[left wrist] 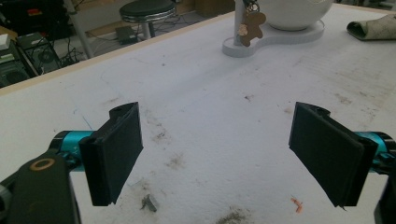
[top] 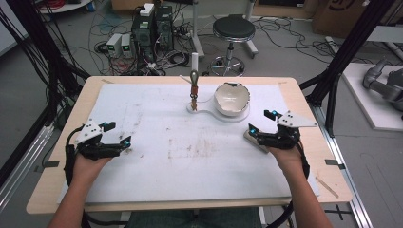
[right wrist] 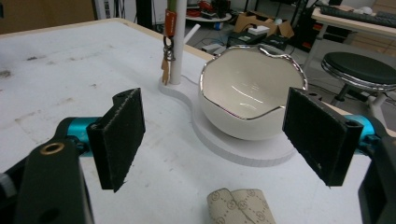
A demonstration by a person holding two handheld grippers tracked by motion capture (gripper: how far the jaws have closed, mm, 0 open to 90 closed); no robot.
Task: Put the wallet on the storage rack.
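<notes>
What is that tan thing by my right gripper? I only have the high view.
Observer: A folded tan piece with a printed logo pattern. It lies on the table just short of the right gripper, whose jaws stand open and are not around it.
Operator: Does anything hang on the white post?
Observer: Yes. A small brown charm shaped like a gingerbread man hangs beside the post.
Operator: Is the bowl empty?
Observer: The bowl looks empty inside, and its wavy rim is silver.
</notes>
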